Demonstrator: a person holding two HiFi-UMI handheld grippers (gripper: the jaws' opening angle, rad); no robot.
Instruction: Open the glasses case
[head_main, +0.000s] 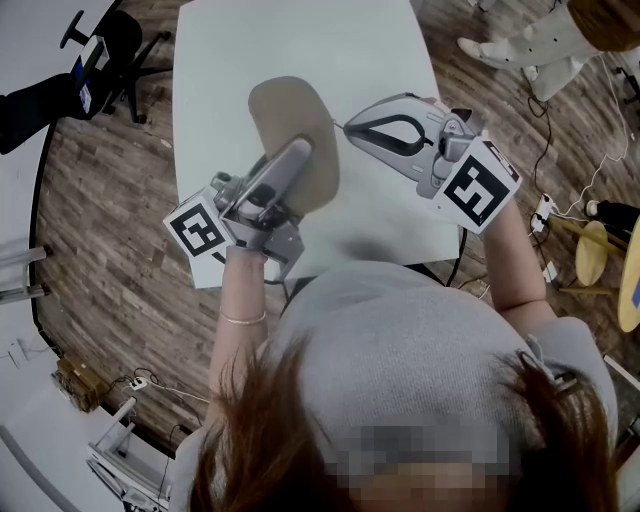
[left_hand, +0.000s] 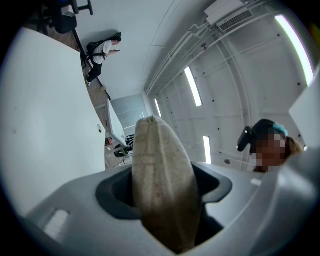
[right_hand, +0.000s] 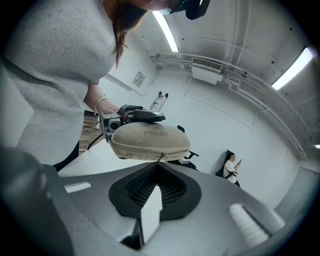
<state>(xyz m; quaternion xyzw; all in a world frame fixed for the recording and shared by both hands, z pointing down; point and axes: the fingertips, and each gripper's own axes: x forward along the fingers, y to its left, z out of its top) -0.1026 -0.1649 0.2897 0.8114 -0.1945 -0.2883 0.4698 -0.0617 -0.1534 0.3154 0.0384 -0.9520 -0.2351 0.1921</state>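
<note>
L gripper (head_main: 291, 160) is clamped on the near end of the glasses case (head_main: 285, 105), holding it over the white table (head_main: 380, 30) w/ its long axis running away from you. R gripper (right_hand: 157, 172) has jaws together, empty, w/ the case crosswise ahead. Zip pull (right_hand: 161, 159) hangs just beyond its tips, so R is nearer for the opening move.

Grey knit sweater (head_main: 400, 340), thin wrist bracelet (head_main: 243, 319)

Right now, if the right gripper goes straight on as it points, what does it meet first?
The zipper pull on the glasses case, just beyond the shut right gripper; the left gripper holds the case. They may already touch; depth is unclear.
</note>
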